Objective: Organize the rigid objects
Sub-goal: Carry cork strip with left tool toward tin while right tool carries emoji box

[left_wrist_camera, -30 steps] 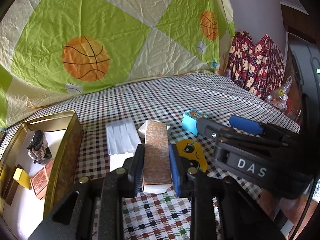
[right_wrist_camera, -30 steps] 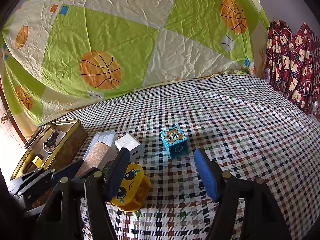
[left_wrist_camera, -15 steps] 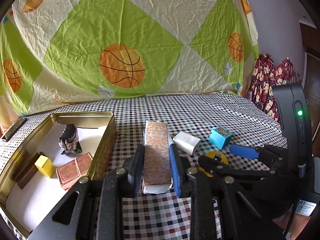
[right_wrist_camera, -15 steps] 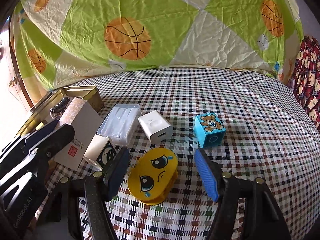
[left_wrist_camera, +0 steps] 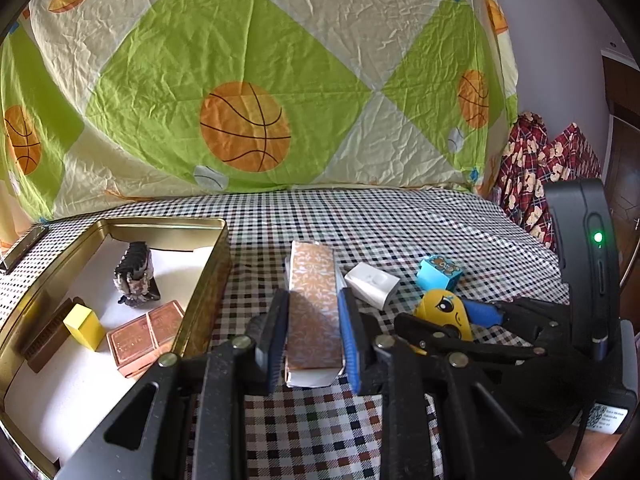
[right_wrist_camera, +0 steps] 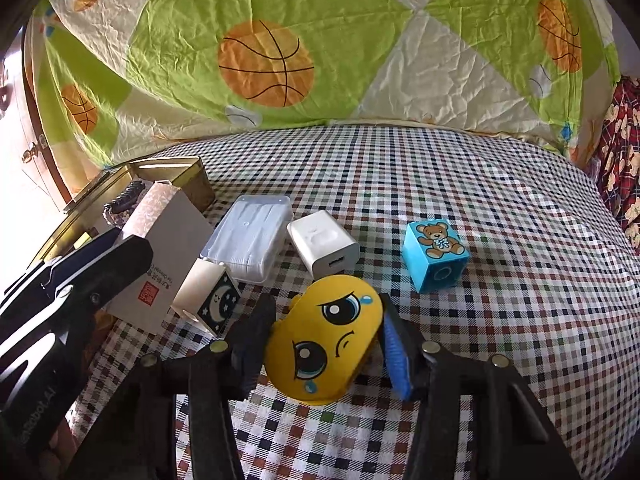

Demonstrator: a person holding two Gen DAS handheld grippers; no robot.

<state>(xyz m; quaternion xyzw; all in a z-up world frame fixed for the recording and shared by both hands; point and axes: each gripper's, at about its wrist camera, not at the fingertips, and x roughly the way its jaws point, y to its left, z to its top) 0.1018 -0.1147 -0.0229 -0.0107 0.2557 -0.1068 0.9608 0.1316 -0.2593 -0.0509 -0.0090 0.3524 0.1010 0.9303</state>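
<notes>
On the checked counter (right_wrist_camera: 440, 184) I am closing my right tool (right_wrist_camera: 324, 344) around the yellow toy (right_wrist_camera: 324, 336); a second ago its jaws were standing wide with the toy off to one side, and now the toy is lying between the pads, which look to be just meeting its sides. My left tool (left_wrist_camera: 312, 328) is gripping the patterned box (left_wrist_camera: 314, 304) by its long sides, as it was a second ago, but the view has swung so the gold tin (left_wrist_camera: 216, 264) is now lying wide open at my left. I am reading that as both hands being loaded, or nearly, with the tin as the likely drop.

The tin is already holding a yellow block (left_wrist_camera: 83, 326), a copper bar (left_wrist_camera: 146, 336) and a dark clip (left_wrist_camera: 134, 274), leaving bare white floor in its near half. Its right wall is standing between the box and that floor, so the box is needing to go up and over the rim. Near my right tool, the white charger (right_wrist_camera: 322, 242), the moon cube (right_wrist_camera: 212, 300) and the bear block (right_wrist_camera: 434, 256) are sitting close, with the clear case (right_wrist_camera: 248, 236) behind; the open counter is lying to the right
</notes>
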